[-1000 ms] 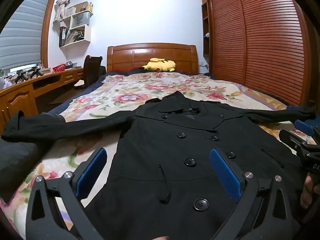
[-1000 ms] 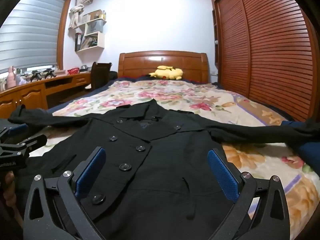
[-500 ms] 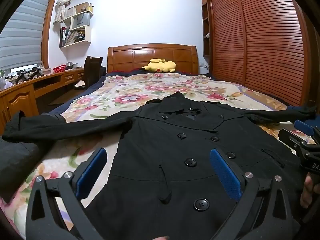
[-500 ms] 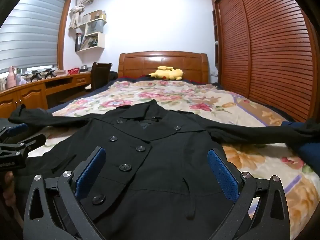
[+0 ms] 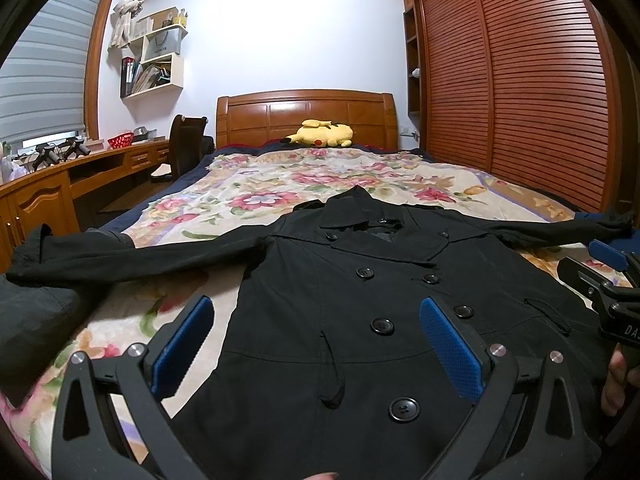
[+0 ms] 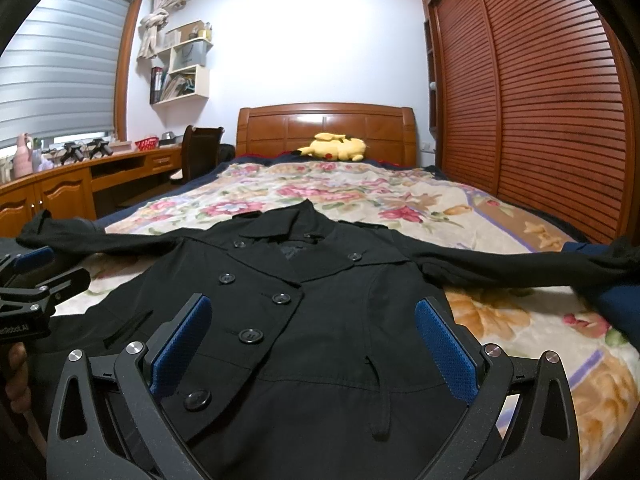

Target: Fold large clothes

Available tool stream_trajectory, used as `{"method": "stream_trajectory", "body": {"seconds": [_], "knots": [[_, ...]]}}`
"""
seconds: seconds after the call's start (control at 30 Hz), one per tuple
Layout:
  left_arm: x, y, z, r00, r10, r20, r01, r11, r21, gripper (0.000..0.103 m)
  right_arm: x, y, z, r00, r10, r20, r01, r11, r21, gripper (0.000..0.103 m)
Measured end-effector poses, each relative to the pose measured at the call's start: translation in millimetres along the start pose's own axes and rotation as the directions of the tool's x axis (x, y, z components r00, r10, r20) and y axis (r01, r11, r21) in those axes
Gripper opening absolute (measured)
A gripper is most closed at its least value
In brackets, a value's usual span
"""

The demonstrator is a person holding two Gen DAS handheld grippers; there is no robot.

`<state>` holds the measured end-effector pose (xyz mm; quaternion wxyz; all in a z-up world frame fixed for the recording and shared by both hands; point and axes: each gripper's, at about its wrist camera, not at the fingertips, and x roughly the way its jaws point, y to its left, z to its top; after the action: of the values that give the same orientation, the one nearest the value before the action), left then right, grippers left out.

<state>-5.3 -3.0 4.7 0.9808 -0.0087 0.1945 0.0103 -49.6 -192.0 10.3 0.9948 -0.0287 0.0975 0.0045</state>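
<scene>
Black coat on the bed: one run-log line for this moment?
coat: flat, sleeves spread | left gripper: open, empty | right gripper: open, empty | fold: not begun

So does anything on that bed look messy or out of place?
Nothing stands out. The black coat lies flat and buttoned on the floral bedspread, both sleeves spread outward. A yellow plush toy rests by the headboard. Both tools hover above the coat, jaws open, holding nothing.

Black tongs [image 5: 316, 344], seemingly blue-padded fingers [image 5: 450, 350]
</scene>
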Motion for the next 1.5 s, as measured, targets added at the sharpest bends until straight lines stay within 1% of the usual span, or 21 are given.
{"method": "stream_trajectory", "body": {"seconds": [0.5,1.5], "knots": [[-2.5,-2.2,1.9,1.0,0.011,0.015,-0.011,1.0,0.005,0.103,0.7,-0.8,-0.4,1.0,0.0,0.003,0.0,1.0,0.001,0.103],[-3.9,1.0,1.9,1.0,0.012,0.018,-0.012,1.0,0.005,0.103,-0.3,-2.9,-1.1,1.0,0.001,0.006,-0.001,1.0,0.003,0.103]]}}
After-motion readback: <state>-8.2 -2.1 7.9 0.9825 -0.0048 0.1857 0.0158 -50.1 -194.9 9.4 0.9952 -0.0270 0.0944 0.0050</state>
